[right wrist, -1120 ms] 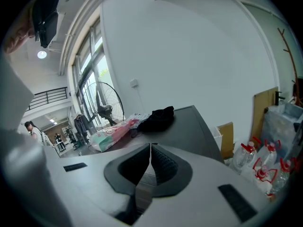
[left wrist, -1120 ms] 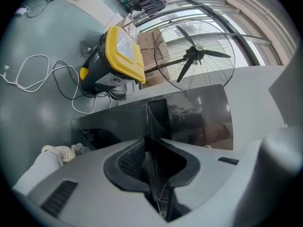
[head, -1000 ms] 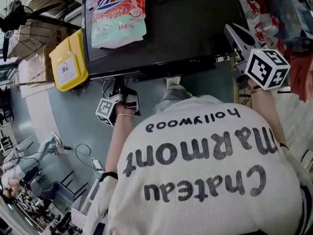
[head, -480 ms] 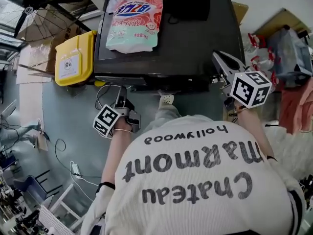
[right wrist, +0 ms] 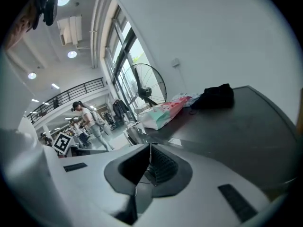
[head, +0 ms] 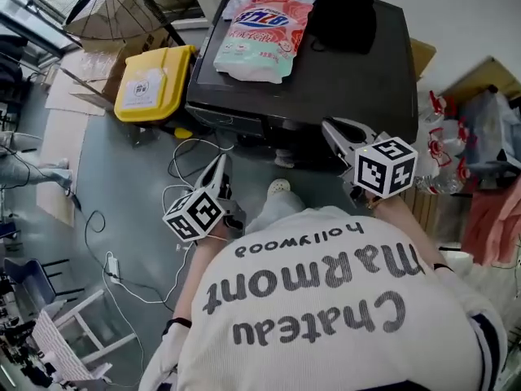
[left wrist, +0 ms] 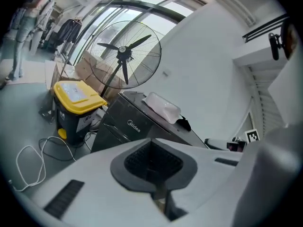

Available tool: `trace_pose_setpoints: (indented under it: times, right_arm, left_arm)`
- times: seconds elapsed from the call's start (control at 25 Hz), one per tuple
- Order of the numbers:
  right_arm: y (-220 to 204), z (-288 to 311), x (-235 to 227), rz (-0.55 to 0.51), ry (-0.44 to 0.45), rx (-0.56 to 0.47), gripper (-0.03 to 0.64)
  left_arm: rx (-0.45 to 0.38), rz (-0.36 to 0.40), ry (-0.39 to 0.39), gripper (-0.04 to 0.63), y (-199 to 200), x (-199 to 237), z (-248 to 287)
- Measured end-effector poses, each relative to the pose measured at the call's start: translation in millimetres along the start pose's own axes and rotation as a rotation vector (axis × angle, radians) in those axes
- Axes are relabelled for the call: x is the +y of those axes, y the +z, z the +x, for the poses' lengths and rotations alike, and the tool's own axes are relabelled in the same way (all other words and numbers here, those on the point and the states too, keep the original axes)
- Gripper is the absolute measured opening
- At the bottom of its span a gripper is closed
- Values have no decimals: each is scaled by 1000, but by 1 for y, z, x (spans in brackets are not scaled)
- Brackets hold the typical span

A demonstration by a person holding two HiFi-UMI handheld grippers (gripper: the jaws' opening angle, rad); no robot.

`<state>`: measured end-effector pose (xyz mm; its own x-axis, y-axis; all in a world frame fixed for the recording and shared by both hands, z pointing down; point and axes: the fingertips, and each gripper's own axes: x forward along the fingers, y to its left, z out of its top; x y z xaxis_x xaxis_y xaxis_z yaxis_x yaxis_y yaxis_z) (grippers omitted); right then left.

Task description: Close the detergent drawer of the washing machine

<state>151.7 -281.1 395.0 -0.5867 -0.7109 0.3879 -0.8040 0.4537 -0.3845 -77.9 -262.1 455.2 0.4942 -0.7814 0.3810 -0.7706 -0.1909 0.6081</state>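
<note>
I'm holding both grippers clear of the washing machine [head: 326,80]. The left gripper [head: 220,166] is hanging over the floor [head: 122,186] in front of it, its fingers having just been closing and now clenching nothing. The right gripper [head: 330,129] is clenching empty near the top's front edge. The detergent drawer [head: 216,119] is looking flush in the upper front panel.

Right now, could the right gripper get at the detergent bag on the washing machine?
Probably yes: the right gripper, empty, hangs by the washing machine, and the top between it and the detergent bag looks bare.
</note>
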Motion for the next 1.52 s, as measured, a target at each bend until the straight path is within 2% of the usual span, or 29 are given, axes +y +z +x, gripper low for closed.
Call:
trace_pose_setpoints:
  times: [0.16, 0.28, 0.4, 1.0, 1.28, 1.52]
  right_arm:
    - [-8, 12, 37, -38, 61, 8, 32]
    - [-11, 21, 57, -66, 101, 13, 32]
    - [-15, 24, 70, -80, 110, 18, 32]
    - [-49, 5, 139, -54, 75, 53, 32]
    - [-75, -20, 156, -30, 43, 50, 32]
    - [-105, -39, 163, -2, 32, 76, 32]
  left_arm:
    - [-49, 78, 65, 9, 5, 0, -25]
    - [-109, 84, 109, 9, 16, 6, -42]
    - [-134, 80, 114, 9, 20, 8, -59]
    - [-148, 47, 135, 9, 10, 37, -166]
    - [-131, 56, 127, 9, -11, 40, -195]
    - [-105, 25, 130, 9, -42, 41, -212]
